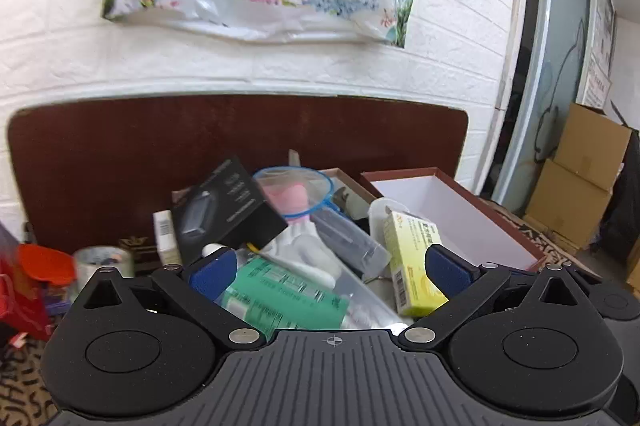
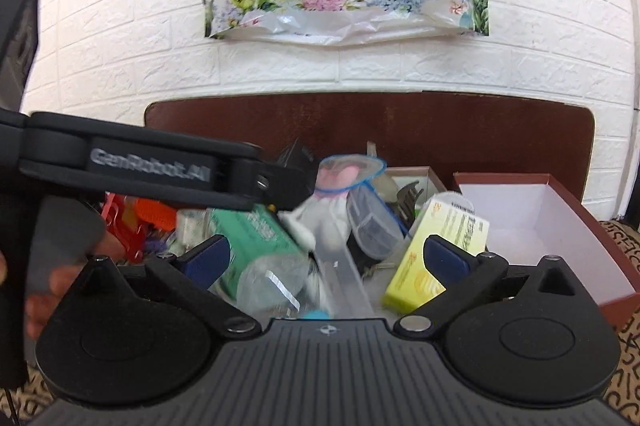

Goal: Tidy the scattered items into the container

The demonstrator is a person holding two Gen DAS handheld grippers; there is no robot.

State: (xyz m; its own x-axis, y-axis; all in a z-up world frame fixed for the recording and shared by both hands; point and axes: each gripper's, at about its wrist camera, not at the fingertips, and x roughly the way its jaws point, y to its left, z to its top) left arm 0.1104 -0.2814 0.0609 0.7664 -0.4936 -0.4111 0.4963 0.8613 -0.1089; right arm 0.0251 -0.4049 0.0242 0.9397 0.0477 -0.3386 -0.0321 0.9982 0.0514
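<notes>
A pile of items lies ahead of both grippers: a green-labelled clear bottle (image 1: 280, 294) (image 2: 256, 238), a yellow box (image 1: 412, 262) (image 2: 436, 254), a black box (image 1: 228, 205), a clear case (image 1: 352, 242) (image 2: 372, 222) and a blue-rimmed strainer with a pink thing (image 1: 296, 189) (image 2: 348, 169). An open maroon box with a white inside (image 1: 448, 209) (image 2: 536, 222) stands to the right. My left gripper (image 1: 332, 270) is open just over the bottle. It also shows in the right wrist view (image 2: 280, 185), reaching in from the left. My right gripper (image 2: 326, 256) is open and empty above the pile.
A dark wooden board (image 1: 200, 137) stands behind the pile against a white brick wall. A roll of clear tape (image 1: 104, 264) and red items (image 1: 36, 278) lie at the left. Cardboard boxes (image 1: 576, 185) are stacked at the far right. A patterned cloth (image 2: 628, 346) covers the surface.
</notes>
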